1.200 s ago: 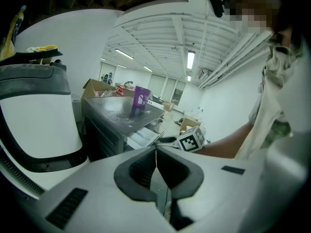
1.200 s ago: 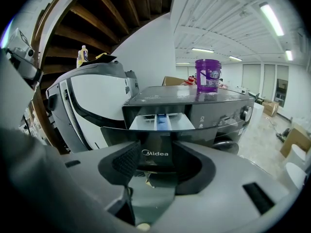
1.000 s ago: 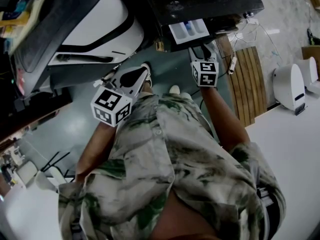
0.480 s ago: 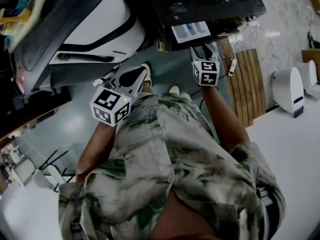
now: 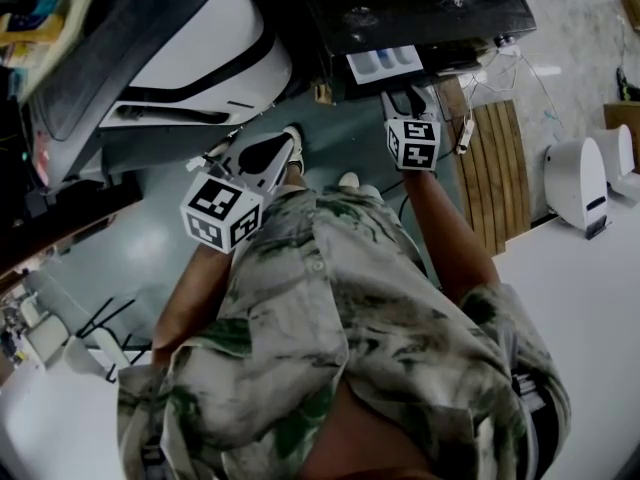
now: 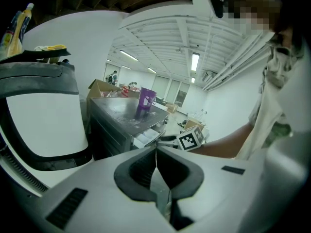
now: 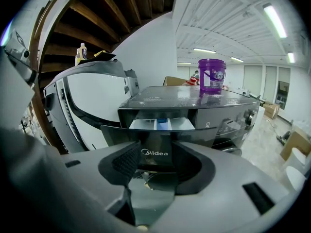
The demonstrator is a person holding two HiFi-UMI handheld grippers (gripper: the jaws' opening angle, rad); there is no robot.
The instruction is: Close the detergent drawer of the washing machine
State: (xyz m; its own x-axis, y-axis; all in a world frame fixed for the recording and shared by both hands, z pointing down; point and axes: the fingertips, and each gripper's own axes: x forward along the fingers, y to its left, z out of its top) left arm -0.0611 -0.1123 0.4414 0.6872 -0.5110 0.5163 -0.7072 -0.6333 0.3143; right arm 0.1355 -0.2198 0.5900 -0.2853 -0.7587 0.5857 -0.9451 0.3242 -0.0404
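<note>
Jaws of the right gripper (image 7: 160, 160) stand spread, and the front of the drawer (image 7: 162, 124) sits right between their tips; whether they touch it cannot be told. That drawer is pulled partway out of the dark washer (image 7: 223, 111), its white and blue compartments showing. A purple bucket (image 7: 212, 75) stands on the washer's top. The left gripper (image 6: 156, 152) hangs off to the side near a white machine (image 6: 43, 115), its jaws pressed together on nothing.
</note>
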